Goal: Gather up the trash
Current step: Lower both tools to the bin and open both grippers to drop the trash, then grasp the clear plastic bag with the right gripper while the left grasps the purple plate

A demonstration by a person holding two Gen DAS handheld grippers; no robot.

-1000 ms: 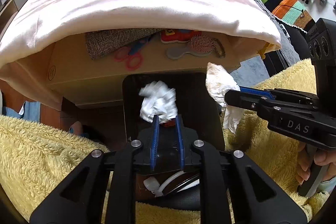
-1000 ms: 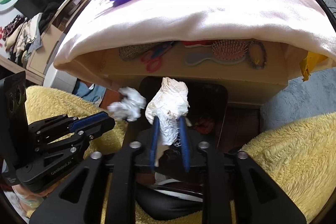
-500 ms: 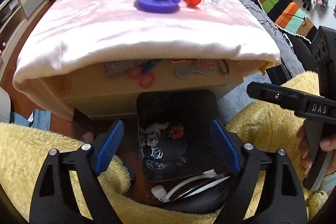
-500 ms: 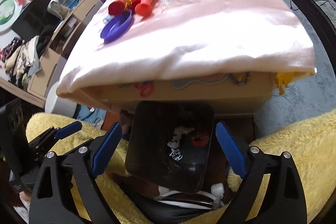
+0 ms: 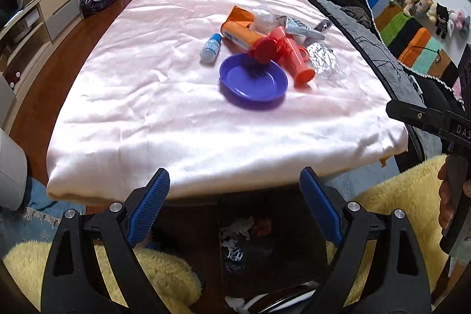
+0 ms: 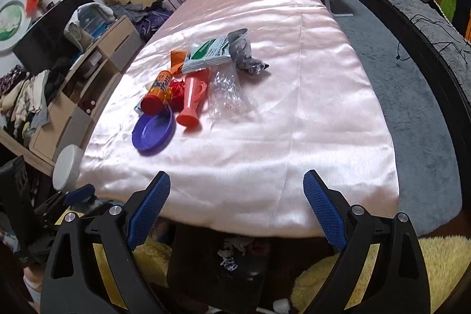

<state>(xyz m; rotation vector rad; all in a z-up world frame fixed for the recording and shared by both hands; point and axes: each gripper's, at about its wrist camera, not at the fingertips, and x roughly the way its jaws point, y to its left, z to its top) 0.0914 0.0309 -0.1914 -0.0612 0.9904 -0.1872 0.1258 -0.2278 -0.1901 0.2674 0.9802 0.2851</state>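
I have two grippers up, and both the left gripper (image 5: 234,208) and the right gripper (image 6: 237,209) stand spread wide with nothing between their ribbed blue pads. One black bin (image 6: 188,261) sits low in both frames, below the near edge of the table, with crumpled white tissue trash (image 5: 240,227) and a small red scrap lying inside. On the smooth, glossy pink cloth (image 5: 153,96), in the middle of each frame, I count one shallow round purple dish (image 5: 253,81), one orange cylindrical can with a red cap (image 5: 245,38), one flared orange-red plastic cup (image 5: 294,59) on its side, one small blue-and-white bottle (image 5: 210,50), one crinkled clear bag (image 6: 228,91), one flat green-and-white packet (image 6: 209,53) and one grey foil pouch (image 6: 244,53). These lie clustered, several touching. The cloth's near half is bare, and its front hem overhangs the bin. Fluffy yellow fabric (image 5: 412,190) fills the lower corners.
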